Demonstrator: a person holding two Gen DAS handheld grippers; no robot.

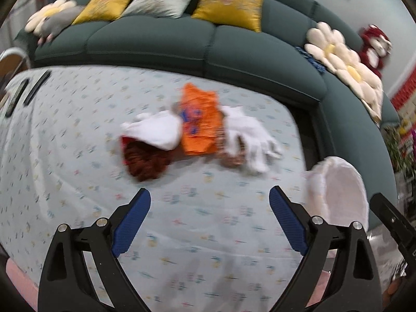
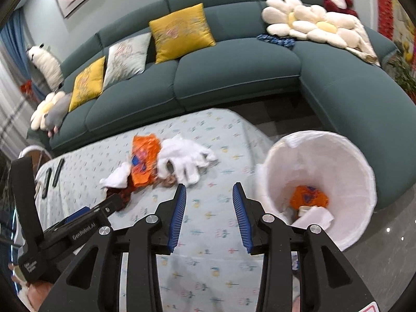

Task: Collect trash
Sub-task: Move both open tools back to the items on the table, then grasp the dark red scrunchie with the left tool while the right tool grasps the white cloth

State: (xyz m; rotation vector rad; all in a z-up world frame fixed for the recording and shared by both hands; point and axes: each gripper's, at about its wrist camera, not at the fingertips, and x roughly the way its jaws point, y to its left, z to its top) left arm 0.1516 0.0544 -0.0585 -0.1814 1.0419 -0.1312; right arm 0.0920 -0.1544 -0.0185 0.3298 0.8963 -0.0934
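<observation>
Soft cloth, crinkled wrappers and thin plastic film

The pale printed tablecloth (image 2: 208,223) looks like smooth, matt woven cloth; the orange snack wrapper (image 2: 142,161) on it is glossy, creased foil-like plastic; the crumpled white tissue (image 2: 187,158) beside it is soft, matt paper; the white bin liner (image 2: 319,166) is thin, translucent plastic film; the dark teal sofa (image 2: 234,65) has matt, fine-woven upholstery; the yellow square cushion (image 2: 179,31) shows a satin sheen; both grippers' blue ribbed pads (image 2: 179,215) look like matt rubber on black plastic fingers with shiny metal rivets.

Even indoor light is filling both views; motion blur is smearing the left wrist view, while fisheye distortion is bending the sofa (image 2: 234,72) toward dark corners.
</observation>
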